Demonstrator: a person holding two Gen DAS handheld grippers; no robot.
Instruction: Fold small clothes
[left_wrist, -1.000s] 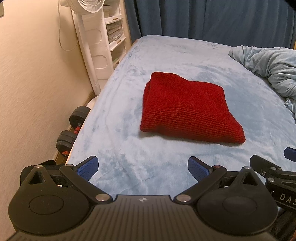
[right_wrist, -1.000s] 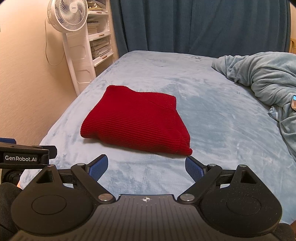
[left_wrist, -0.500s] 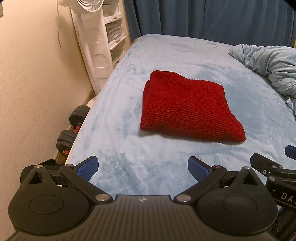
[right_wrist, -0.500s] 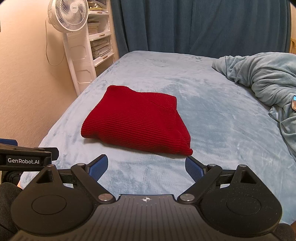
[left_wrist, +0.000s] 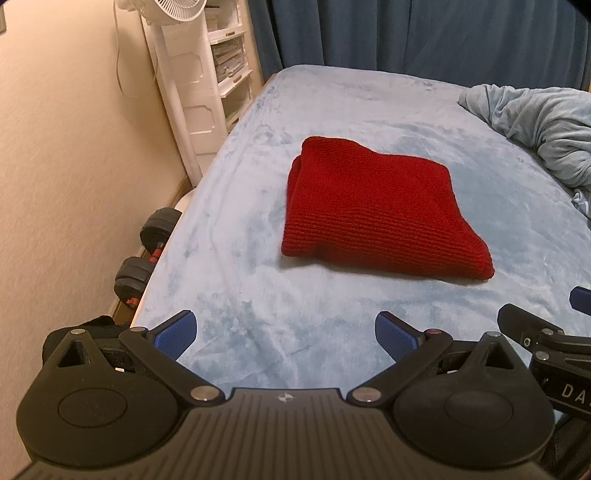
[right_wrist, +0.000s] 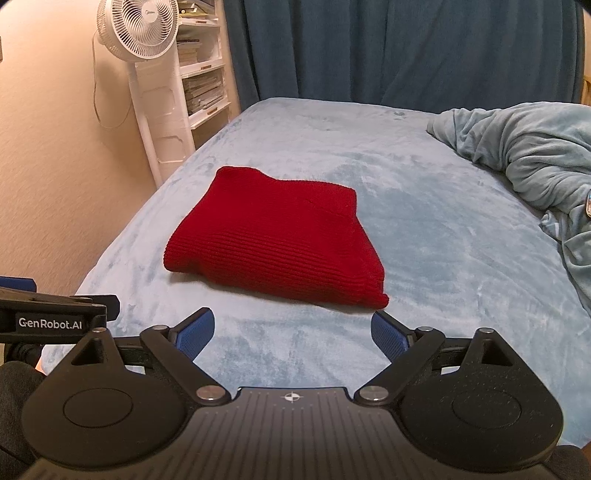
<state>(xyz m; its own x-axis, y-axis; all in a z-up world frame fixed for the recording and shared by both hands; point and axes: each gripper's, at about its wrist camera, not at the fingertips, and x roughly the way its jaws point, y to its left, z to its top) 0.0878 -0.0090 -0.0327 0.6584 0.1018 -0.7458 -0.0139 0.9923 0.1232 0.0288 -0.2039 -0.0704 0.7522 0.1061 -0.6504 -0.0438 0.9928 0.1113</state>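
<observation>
Red ribbed knitwear, a folded sweater (left_wrist: 376, 218), is seen from the left wrist camera lying flat on the pale blue bed cover (left_wrist: 258, 295), much where it lay a second ago; only a slight shift of framing can be made out, and the garment's shape is unchanged. The left gripper (left_wrist: 284, 332) is held low over the near edge of the bed, its blue fingertips (left_wrist: 175, 330) spread wide with nothing between them and well short of the sweater. Black dumbbells (left_wrist: 147, 254) are seen on the floor beside the bed, and part of the right gripper is caught at the right edge. From the right wrist camera the sweater (right_wrist: 277, 236) is shown in the same spot, its near corner just beyond the right gripper (right_wrist: 291, 330), whose fingertips (right_wrist: 388, 334) are likewise parted wide and closed on nothing; no contact with the cloth can be seen. A white fan (right_wrist: 138, 29) stands by the wall, and a crumpled blanket (right_wrist: 535, 155) is heaped at the right of the bed.
</observation>
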